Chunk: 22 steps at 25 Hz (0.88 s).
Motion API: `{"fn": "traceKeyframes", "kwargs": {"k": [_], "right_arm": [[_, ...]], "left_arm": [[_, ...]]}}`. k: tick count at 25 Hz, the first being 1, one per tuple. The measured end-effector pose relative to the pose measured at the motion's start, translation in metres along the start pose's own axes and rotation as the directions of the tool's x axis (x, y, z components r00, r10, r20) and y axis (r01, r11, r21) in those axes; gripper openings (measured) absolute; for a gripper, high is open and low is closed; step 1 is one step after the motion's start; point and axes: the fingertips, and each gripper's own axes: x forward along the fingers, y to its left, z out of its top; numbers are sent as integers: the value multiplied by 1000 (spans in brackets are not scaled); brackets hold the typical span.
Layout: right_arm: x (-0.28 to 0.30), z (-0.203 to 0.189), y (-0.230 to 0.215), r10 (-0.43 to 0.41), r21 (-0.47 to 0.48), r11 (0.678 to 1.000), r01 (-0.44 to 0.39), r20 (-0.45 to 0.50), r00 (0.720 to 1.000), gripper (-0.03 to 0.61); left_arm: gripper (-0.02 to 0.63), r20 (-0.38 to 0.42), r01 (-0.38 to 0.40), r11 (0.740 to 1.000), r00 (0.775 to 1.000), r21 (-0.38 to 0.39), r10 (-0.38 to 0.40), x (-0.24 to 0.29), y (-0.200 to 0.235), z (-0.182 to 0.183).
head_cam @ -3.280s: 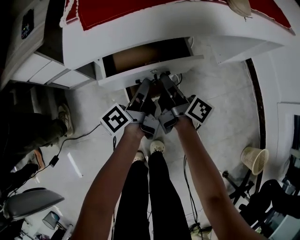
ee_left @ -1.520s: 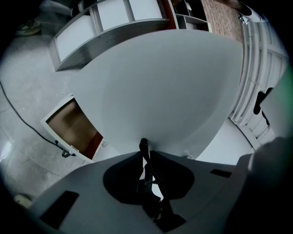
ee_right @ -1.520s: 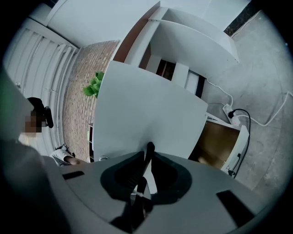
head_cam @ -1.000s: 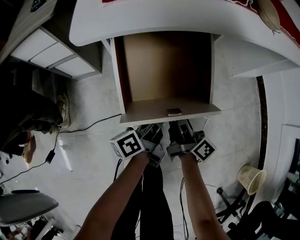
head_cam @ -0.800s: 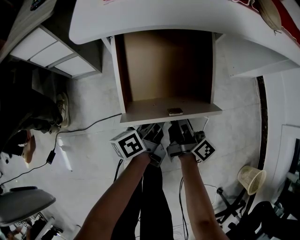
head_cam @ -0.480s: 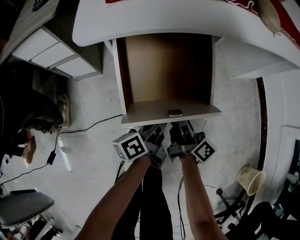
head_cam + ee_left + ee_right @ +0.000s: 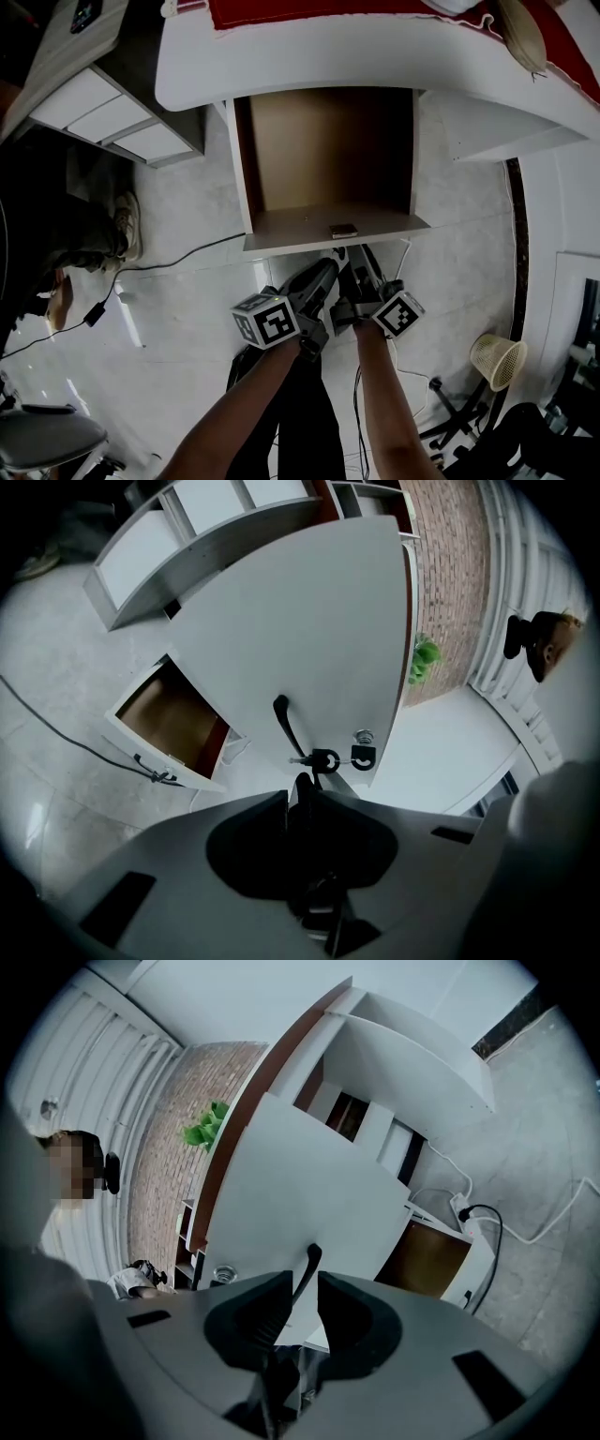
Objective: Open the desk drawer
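The white desk [image 7: 328, 56] has its drawer [image 7: 323, 141] pulled far out, with the brown bottom bare. In the head view both grippers sit just below the drawer front [image 7: 291, 232]. My right gripper [image 7: 359, 255] is at the front; in the right gripper view its jaws [image 7: 302, 1293] stand apart with the black handle [image 7: 307, 1269] between them. My left gripper [image 7: 328, 270] is a little back from the front. Its jaws [image 7: 300, 794] are almost together with nothing between them. The handle [image 7: 284, 726], a hanging key [image 7: 323, 759] and the lock [image 7: 363, 736] lie just ahead of them.
A white shelf unit [image 7: 103, 112] stands to the left of the desk. A cable [image 7: 169, 258] runs over the tiled floor, and a shoe [image 7: 127, 220] lies at the left. A wicker bin [image 7: 497, 354] is at the lower right. A power strip [image 7: 464, 1208] lies under the desk.
The drawer went from slightly open to far out. In the last half second my left gripper drew back from the drawer front; the right one stayed at the handle.
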Motion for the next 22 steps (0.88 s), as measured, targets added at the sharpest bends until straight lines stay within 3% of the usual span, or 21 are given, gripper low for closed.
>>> {"fn": "traceKeyframes", "kwargs": {"k": [6, 13, 17, 22], "right_arm": [[-28, -2, 19, -50, -21, 999, 49, -16, 999, 71], [-35, 13, 79, -55, -151, 987, 50, -23, 998, 67], [-29, 24, 121, -60, -291, 956, 42, -53, 997, 21], [-19, 38, 176, -72, -406, 913, 35, -74, 995, 17]], "left_arm": [[51, -37, -6, 1000, 999, 23, 7, -18, -21, -9], [49, -48, 13, 988, 999, 155, -6, -33, -79, 20], [37, -60, 25, 971, 998, 239, -11, -41, -118, 37], [12, -91, 41, 942, 996, 332, -11, -54, -155, 54]]}}
